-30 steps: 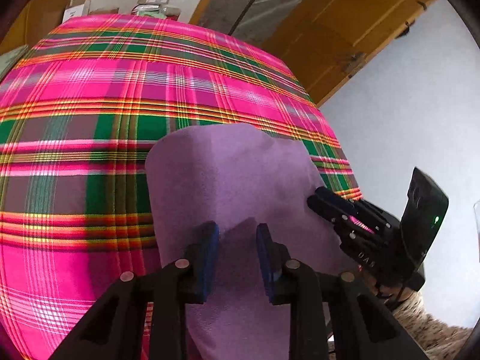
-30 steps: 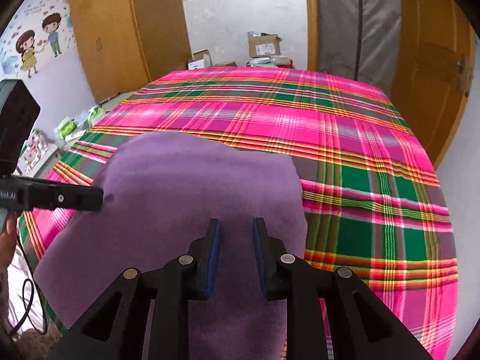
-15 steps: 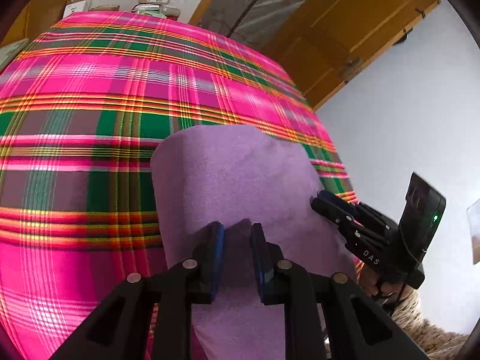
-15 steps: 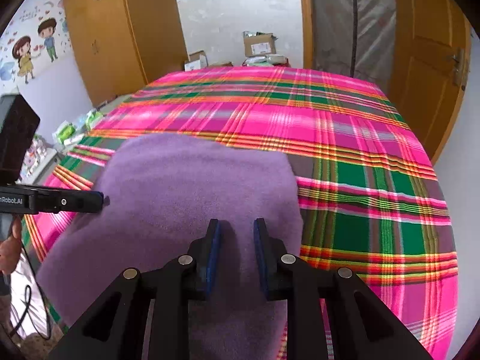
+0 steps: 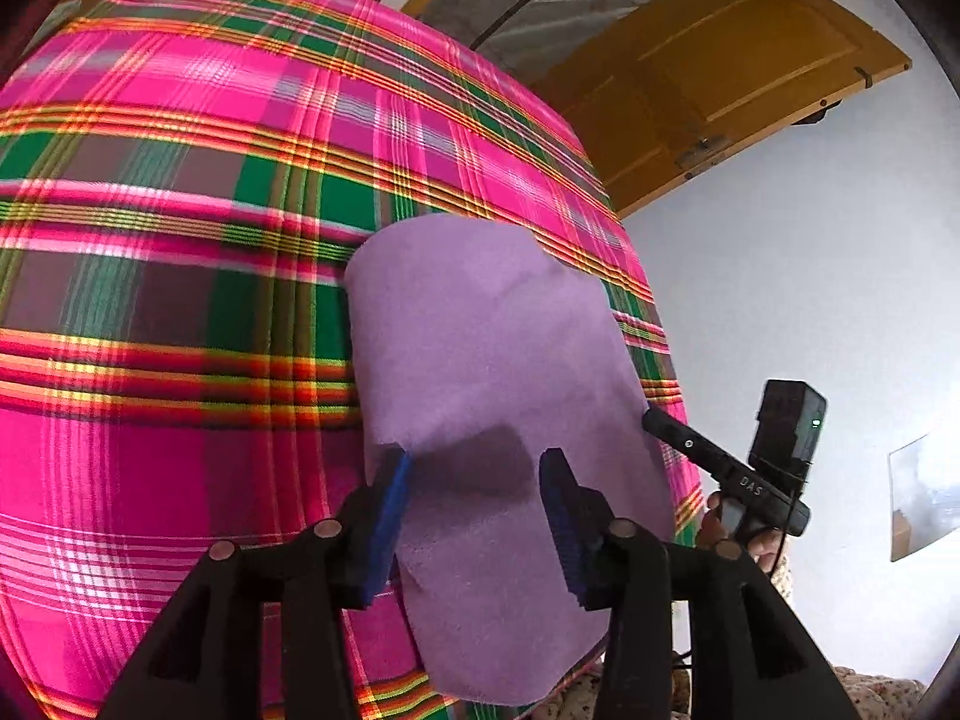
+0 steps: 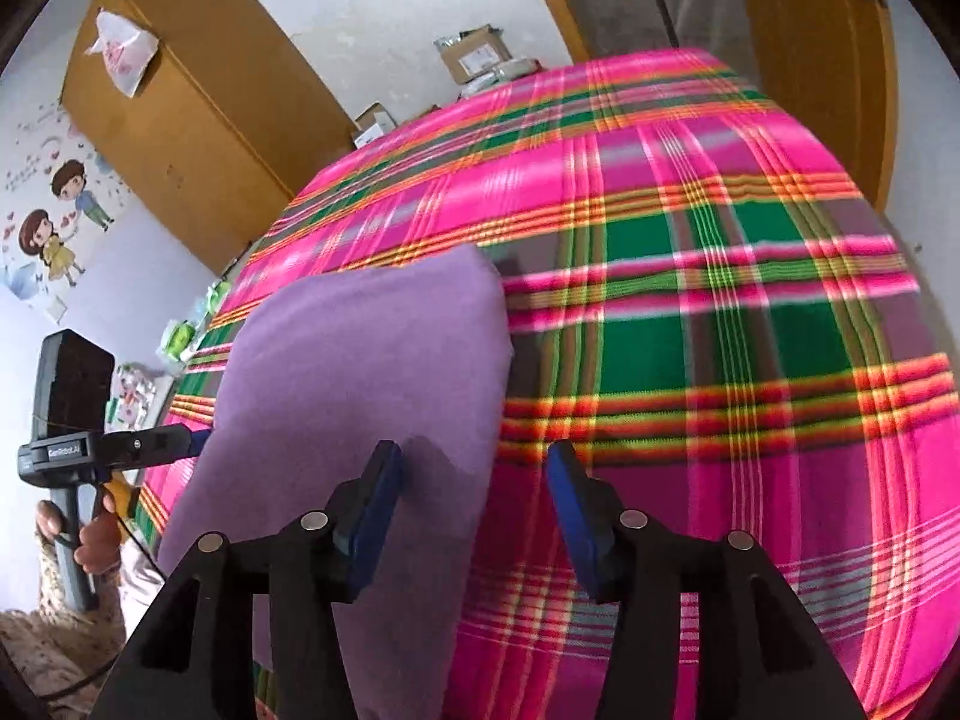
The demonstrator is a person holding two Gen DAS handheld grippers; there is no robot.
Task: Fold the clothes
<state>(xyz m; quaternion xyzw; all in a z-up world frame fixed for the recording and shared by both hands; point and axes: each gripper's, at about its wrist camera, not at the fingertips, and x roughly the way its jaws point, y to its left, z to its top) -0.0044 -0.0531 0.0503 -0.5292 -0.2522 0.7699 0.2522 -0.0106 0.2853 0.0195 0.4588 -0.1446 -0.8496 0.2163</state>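
**A:** Start with the claws. How do they stand?

**B:** The left gripper (image 5: pixel 474 504) has its jaws spread wide; they have just been opening. The blue pads (image 5: pixel 390 516) sit apart above the purple cloth (image 5: pixel 492 348), which lies between and under them, but neither pad presses on it. A dark shadow falls on the fabric in the gap.

**A:** And the other one?

**B:** The right gripper (image 6: pixel 474 498) is the same: jaws parted, just opened. Its left pad is by the cloth's (image 6: pixel 360 372) right edge; the right pad hangs over the bedspread. Nothing is pinched.

**A:** Where does the garment lie?

**B:** Flat on the bed, near the edge closest to the cameras, folded into a longish rectangle with rounded corners. From the left view the right gripper's tip (image 5: pixel 660 423) reaches the cloth's far side; from the right view the left gripper's tip (image 6: pixel 180 441) meets the opposite edge. Whether they actually touch it I cannot tell.

**A:** Materials?

**B:** The cloth is soft, matte, fleecy, plain lilac. The plaid bedspread (image 5: pixel 180 180) is smooth woven stuff in hot pink, green, and orange-yellow stripes. The gripper frames are hard black plastic with round metal pins. A hand (image 6: pixel 96 540) grips the left tool's handle. Beyond stand a wooden wardrobe (image 6: pixel 180 120) and cardboard boxes (image 6: pixel 474 54).
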